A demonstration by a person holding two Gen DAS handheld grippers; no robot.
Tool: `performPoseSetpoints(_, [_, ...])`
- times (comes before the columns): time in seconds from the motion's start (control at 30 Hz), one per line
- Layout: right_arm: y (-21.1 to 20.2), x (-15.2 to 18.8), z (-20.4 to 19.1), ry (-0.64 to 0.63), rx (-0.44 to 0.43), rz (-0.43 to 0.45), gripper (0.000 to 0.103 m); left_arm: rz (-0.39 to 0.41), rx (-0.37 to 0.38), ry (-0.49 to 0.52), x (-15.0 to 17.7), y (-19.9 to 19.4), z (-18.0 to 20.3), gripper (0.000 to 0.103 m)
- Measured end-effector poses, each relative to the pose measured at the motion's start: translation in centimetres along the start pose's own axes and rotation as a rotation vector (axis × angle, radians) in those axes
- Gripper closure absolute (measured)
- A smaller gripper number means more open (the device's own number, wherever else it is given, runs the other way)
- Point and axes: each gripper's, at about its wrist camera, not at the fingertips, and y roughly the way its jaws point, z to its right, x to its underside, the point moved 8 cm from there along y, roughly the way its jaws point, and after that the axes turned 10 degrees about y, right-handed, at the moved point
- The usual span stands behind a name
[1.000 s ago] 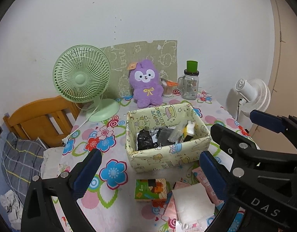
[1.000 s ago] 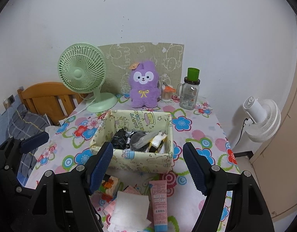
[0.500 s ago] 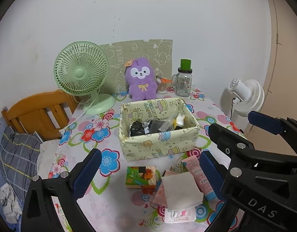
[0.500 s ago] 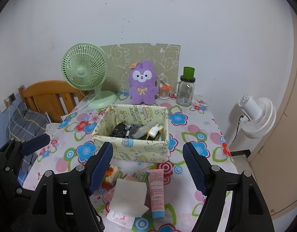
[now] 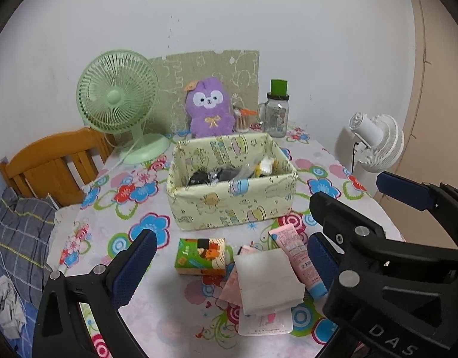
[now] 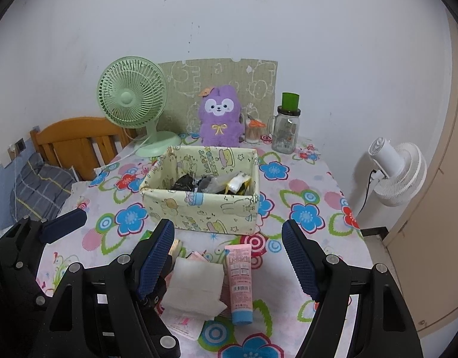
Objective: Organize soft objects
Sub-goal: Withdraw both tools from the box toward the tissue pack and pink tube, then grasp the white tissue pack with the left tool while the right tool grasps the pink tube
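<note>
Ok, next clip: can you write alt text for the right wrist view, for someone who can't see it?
The open right gripper hovers over a floral tablecloth above a folded white cloth and a pink tube, with a yellow-green fabric box of small packets behind them. A purple plush toy and green fan stand by the wall.

Fabric box [image 6: 199,205] blocks frame centre; open tablecloth [image 6: 312,250] lower right gives passage. Tube [image 6: 239,280] and tissue stack [image 6: 196,289] clutter bottom centre (fan [image 6: 130,104] upper left).
</note>
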Motion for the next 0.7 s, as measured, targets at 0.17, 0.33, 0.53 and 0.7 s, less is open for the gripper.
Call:
performPoseSetpoints(0.17, [0.9,1.2,0.5,0.011,-0.007,-0.011,0.026,-0.02,-0.008,-0.002,1.2,1.1,0.5,0.001])
performPoseSetpoints(0.33, [2.3,2.8,1.1,0.011,-0.001,-0.018,0.026,-0.053,-0.006,-0.008,2.9,2.5,1.2,0.001])
performPoseSetpoints(0.53, [4.2,4.5,2.2,0.033,0.015,-0.023,0.026,-0.087,0.006,-0.02,4.6,4.4,2.1,0.001])
performPoseSetpoints(0.7, [5.6,5.7,2.8,0.047,0.013,-0.054,0.026,-0.124,0.007,-0.024,5.7,6.0,2.6,0.001])
